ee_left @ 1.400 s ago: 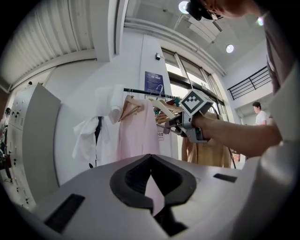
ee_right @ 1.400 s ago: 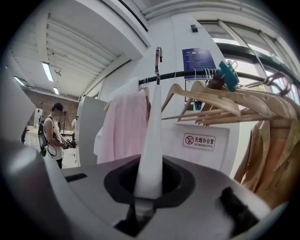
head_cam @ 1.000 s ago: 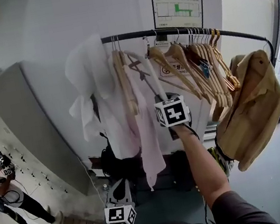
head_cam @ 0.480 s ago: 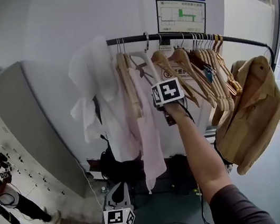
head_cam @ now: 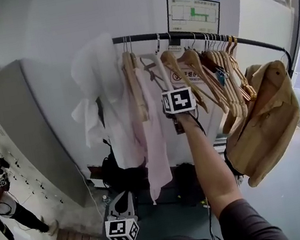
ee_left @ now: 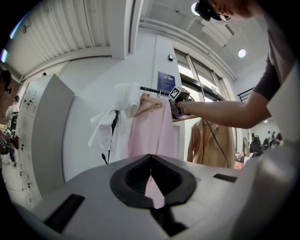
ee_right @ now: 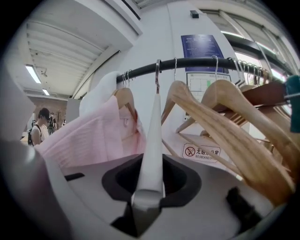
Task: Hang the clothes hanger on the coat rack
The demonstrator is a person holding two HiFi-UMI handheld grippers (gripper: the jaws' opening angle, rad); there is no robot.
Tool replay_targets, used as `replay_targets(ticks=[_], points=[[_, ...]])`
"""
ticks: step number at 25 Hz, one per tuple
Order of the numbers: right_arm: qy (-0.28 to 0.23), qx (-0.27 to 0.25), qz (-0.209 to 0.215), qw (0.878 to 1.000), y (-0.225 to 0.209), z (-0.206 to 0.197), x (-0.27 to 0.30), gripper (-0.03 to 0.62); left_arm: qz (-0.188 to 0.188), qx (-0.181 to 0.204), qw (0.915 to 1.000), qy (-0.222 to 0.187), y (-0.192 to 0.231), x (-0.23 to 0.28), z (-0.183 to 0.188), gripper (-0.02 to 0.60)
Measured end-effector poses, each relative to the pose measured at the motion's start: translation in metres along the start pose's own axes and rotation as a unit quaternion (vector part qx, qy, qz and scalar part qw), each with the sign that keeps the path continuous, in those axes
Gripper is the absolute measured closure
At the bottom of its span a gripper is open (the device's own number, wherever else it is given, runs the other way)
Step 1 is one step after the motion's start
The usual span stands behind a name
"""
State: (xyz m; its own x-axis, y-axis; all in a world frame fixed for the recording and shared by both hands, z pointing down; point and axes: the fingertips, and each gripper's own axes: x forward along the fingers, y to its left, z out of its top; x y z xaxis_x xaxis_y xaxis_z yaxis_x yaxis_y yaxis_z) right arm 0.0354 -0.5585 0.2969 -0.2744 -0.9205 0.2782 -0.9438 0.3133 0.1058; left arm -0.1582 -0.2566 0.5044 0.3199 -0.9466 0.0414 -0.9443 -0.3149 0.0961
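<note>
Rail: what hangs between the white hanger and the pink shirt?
Nothing: the right gripper view shows bare rail between the white hanger and the pink shirt.

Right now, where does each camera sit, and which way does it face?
Head view: on the person's head, facing the rail; right arm, right hand-held gripper and left hand-held gripper show.
Left gripper view: held low, facing the rail; that arm shows.
Right gripper view: near the rail, looking up; white hanger between its opening jaws.
Shared: all show the pink shirt.
</note>
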Motion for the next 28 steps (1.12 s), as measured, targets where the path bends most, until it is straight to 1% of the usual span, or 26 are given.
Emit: replay_targets(ticks=[2,3,6,10,13,16,21,22,24,27,28], points=[[-0.026,0.003,-0.003,1.0,-0.002,0.003,-0.008,0.446,-0.006,-0.008,0.9999,0.005,-0.001,0.001,-0.002,0.572],[-0.04,0.008,0.001,0.999,0.0,0.003,-0.013,0.429,-0.007,-0.011,0.9999,0.008,-0.002,0.001,-0.003,0.572],[-0.085,0.027,0.02,0.996,0.009,0.008,-0.034,0.408,-0.011,-0.017,0.9997,0.013,-0.005,0.001,-0.005,0.572],[-0.15,0.043,-0.002,0.988,0.003,0.005,-0.081,0.401,-0.028,-0.013,0.9994,0.016,-0.019,0.006,-0.005,0.572],[-0.183,0.04,-0.01,0.982,0.002,-0.018,-0.121,0.399,-0.038,-0.005,0.9992,0.016,-0.029,0.01,-0.005,0.572],[-0.191,0.023,0.003,0.981,0.014,-0.053,-0.157,0.399,-0.046,-0.005,0.9987,0.02,-0.036,0.012,-0.008,0.572],[-0.153,-0.04,0.037,0.987,0.042,-0.117,-0.189,0.402,-0.051,-0.003,0.9986,0.017,-0.037,0.019,-0.005,0.572],[-0.145,-0.053,0.038,0.987,0.047,-0.131,-0.193,0.417,-0.052,-0.002,0.9985,0.016,-0.037,0.022,-0.004,0.572],[-0.135,-0.058,0.037,0.989,0.058,-0.159,-0.201,0.508,-0.054,-0.003,0.9984,0.015,-0.04,0.025,-0.004,0.572],[-0.131,-0.014,0.053,0.99,0.075,-0.19,-0.212,0.575,-0.063,-0.002,0.998,0.007,-0.048,0.031,0.003,0.572],[-0.134,-0.004,0.053,0.99,0.08,-0.198,-0.215,0.579,-0.067,0.0,0.9977,0.003,-0.052,0.033,0.007,0.572]])
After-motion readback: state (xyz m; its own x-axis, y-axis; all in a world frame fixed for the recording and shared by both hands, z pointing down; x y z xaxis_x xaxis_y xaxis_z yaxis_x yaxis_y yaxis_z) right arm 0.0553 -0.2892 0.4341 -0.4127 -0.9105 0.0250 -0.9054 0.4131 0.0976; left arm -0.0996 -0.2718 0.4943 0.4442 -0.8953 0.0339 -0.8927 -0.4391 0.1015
